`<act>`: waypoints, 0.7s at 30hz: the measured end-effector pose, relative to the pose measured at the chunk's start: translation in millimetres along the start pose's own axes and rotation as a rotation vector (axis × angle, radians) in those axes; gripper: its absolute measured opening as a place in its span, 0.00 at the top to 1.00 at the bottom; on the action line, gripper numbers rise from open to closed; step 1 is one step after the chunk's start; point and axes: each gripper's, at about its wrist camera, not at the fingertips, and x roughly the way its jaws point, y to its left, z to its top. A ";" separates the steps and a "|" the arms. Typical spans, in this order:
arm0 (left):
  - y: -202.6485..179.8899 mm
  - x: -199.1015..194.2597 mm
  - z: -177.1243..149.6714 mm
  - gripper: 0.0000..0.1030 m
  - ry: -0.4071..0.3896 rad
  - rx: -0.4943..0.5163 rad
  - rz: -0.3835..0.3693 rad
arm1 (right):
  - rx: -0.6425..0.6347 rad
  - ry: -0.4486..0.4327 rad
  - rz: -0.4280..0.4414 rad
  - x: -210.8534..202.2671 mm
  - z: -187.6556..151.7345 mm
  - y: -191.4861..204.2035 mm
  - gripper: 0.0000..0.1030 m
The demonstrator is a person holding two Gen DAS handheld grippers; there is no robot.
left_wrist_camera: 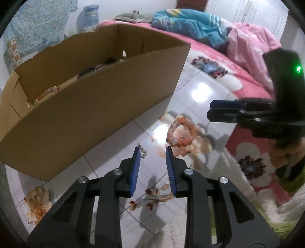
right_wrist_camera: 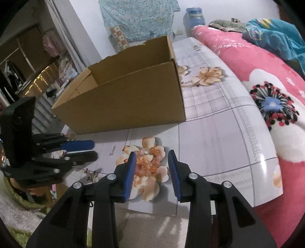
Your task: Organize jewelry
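An orange bead bracelet [left_wrist_camera: 181,133] lies on the flowered sheet, just ahead and right of my open, empty left gripper [left_wrist_camera: 152,151]. A small silver chain [left_wrist_camera: 143,151] lies by the left fingertip. The open cardboard box [left_wrist_camera: 91,106] stands to the left, with several bracelets [left_wrist_camera: 47,93] inside. In the right wrist view, my open, empty right gripper [right_wrist_camera: 152,155] sits just short of the bracelet [right_wrist_camera: 155,159], which lies between its fingertips' line. The box [right_wrist_camera: 125,103] stands behind. The left gripper [right_wrist_camera: 80,150] shows at the left. The right gripper [left_wrist_camera: 225,112] shows at the right in the left wrist view.
A pink flowered blanket [right_wrist_camera: 266,95] lies along the right side, with blue and pink cloth [left_wrist_camera: 190,24] piled behind. A shaggy rug [right_wrist_camera: 144,225] lies under the sheet's near edge. A blue jar [right_wrist_camera: 194,17] stands by the far wall.
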 end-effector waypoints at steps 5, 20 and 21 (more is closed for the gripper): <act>-3.4 16.9 -1.7 0.75 0.023 0.055 0.090 | -0.046 0.039 0.020 19.3 -1.9 14.8 0.67; 12.1 17.4 -7.5 0.75 0.042 0.019 0.044 | -0.277 0.078 -0.107 63.1 -6.4 57.0 0.90; 11.7 18.6 -7.5 0.75 0.045 0.022 0.041 | -0.257 0.081 -0.101 63.0 -4.9 54.0 0.91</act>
